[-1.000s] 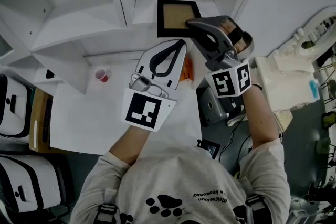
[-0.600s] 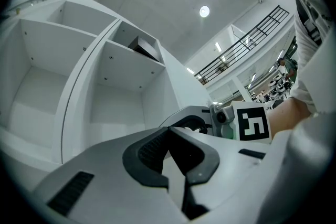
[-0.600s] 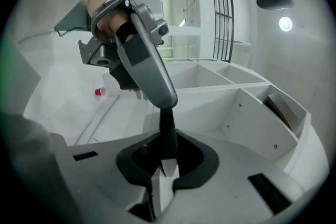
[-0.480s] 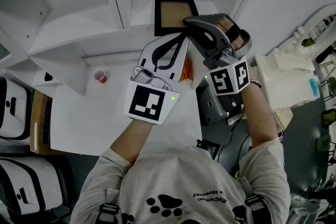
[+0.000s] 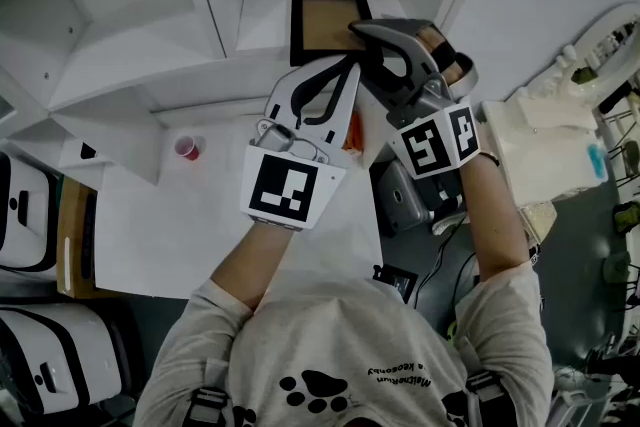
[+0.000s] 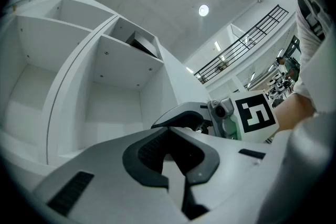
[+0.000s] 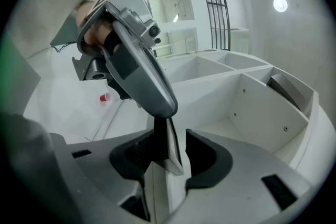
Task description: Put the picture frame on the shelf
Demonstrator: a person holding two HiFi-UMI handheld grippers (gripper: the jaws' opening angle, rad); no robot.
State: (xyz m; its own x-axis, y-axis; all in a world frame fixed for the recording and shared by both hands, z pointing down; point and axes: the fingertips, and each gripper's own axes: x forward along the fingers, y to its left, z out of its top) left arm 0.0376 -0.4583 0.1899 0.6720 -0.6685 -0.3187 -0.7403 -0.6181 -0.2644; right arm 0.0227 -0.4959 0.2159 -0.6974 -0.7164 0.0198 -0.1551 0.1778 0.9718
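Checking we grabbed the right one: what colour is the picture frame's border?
Black; the picture frame shows best in the head view.

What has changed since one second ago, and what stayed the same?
The right gripper is letting go: its fingers are opening around the edge of the black picture frame with a brown centre, which sits in the white shelf. The left gripper moved closer to the frame, fingers shut and empty as before. The small red cup stayed put.

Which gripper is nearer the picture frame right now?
Right. The right gripper, jaws opening, straddles the edge of the picture frame on the shelf; the left gripper, shut and empty, sits just short of it.
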